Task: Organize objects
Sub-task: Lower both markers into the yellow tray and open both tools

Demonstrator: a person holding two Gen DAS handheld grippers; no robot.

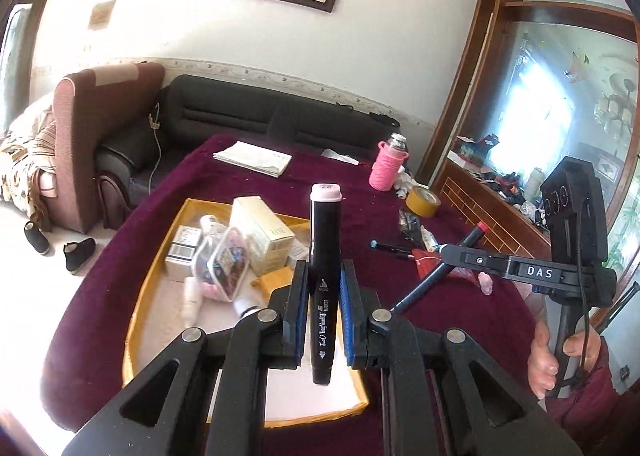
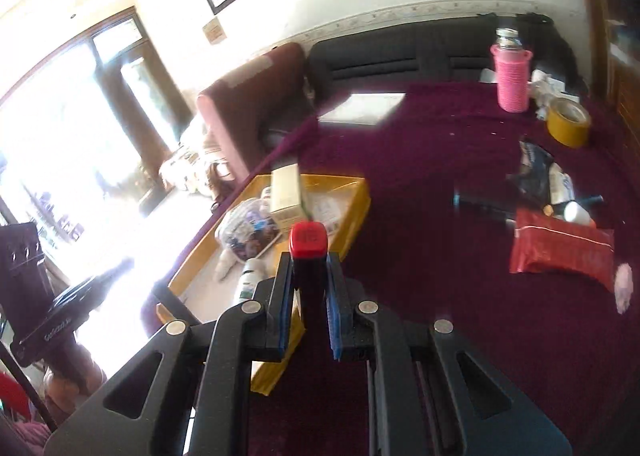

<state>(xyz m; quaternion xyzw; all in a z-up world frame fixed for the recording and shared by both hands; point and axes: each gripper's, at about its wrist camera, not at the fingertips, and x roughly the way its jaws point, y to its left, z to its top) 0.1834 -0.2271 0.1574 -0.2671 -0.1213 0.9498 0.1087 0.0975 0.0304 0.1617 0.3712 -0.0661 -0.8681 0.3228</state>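
Observation:
My left gripper (image 1: 324, 276) is shut on a black art marker with a pale pink cap (image 1: 325, 256) and holds it above the yellow tray (image 1: 156, 256). The tray holds small boxes, bottles and a clear pouch. My right gripper (image 2: 308, 276) is shut on a black marker with a red cap (image 2: 307, 246), above the tray's right edge (image 2: 352, 211). In the left wrist view the right gripper (image 1: 444, 252) shows at the right with the red-capped marker (image 1: 440, 268) slanting through it.
The table has a dark red cloth (image 2: 440, 296). On it lie a red packet (image 2: 560, 248), a black pen (image 1: 392, 247), a yellow tape roll (image 2: 568, 121), a pink-sleeved bottle (image 2: 512, 71), white papers (image 1: 252, 157) and a small pink thing (image 2: 624, 284). A sofa (image 1: 240, 111) stands behind.

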